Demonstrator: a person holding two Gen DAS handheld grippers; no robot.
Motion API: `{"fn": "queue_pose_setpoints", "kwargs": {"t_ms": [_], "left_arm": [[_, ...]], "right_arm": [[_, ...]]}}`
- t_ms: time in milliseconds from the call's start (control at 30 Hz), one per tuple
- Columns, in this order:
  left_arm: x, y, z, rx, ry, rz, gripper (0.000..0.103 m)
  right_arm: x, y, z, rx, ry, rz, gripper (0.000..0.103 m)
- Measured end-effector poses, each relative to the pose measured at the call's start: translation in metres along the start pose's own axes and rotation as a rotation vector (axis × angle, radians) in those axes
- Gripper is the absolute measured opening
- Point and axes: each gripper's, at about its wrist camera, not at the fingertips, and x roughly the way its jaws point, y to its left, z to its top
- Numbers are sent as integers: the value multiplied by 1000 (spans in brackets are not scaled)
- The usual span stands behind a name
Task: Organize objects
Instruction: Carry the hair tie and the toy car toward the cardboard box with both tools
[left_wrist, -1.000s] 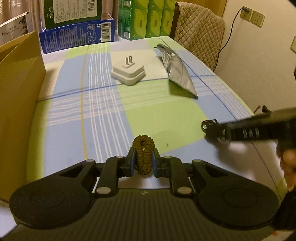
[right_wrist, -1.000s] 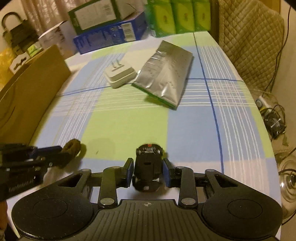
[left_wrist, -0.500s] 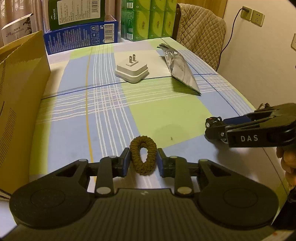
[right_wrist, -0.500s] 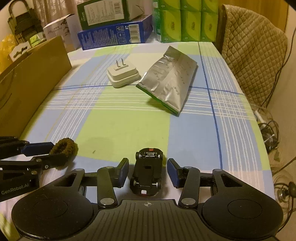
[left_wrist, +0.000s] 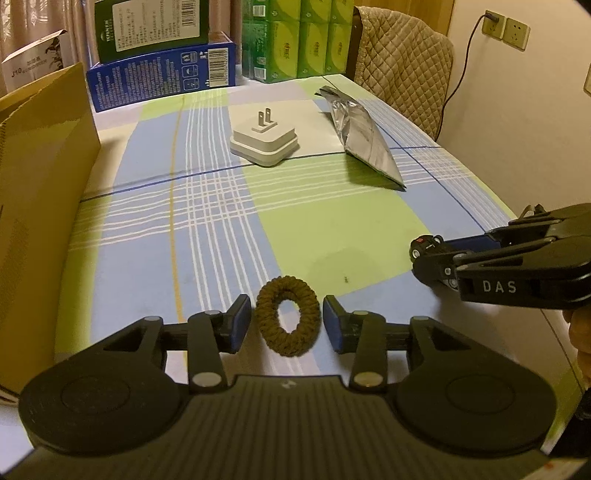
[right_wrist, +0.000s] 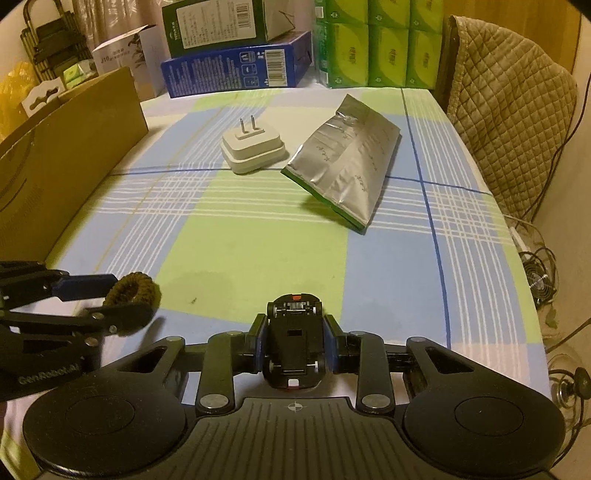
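Note:
A brown hair tie (left_wrist: 288, 316) lies on the checked tablecloth between the fingers of my left gripper (left_wrist: 287, 323), which is open with gaps on both sides. The hair tie also shows in the right wrist view (right_wrist: 133, 291). A black toy car (right_wrist: 294, 349) lies upside down between the fingers of my right gripper (right_wrist: 294, 350), whose pads touch its sides. The car's front shows in the left wrist view (left_wrist: 424, 245). A white plug adapter (left_wrist: 264, 142) and a silver foil pouch (left_wrist: 364, 144) lie further back.
A cardboard box (left_wrist: 40, 192) stands along the left edge. Blue and green cartons (left_wrist: 162, 74) and green tissue packs (left_wrist: 299, 40) line the back. A quilted chair (right_wrist: 513, 122) stands at the right, with cables on the floor (right_wrist: 539, 266).
My left gripper opened and let go of the hair tie, which now lies flat. My right gripper opened around the toy car half a second ago and has closed against it again.

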Motion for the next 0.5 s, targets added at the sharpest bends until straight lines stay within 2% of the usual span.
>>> {"fn": "queue_pose_setpoints", "kwargs": {"t_ms": [167,233,300,333,500], "left_arm": [[5,-6,-2,40,11,17,36],[5,-5,-2,32,11,22,31],[4,-2,-1,18,12,26,17],[4,-1,-1,9,14,25,16],[0,3,1,-22,15,24,14]], "right_arm": [[0,0,0,9,-2,8,27],[-1,0,-1,10,-7,13,27],[-2,1,-1,9,-14,16,27],[-2,1,-1,9,-17,17,27],[-6,0,-1,22,-29,20,27]]}}
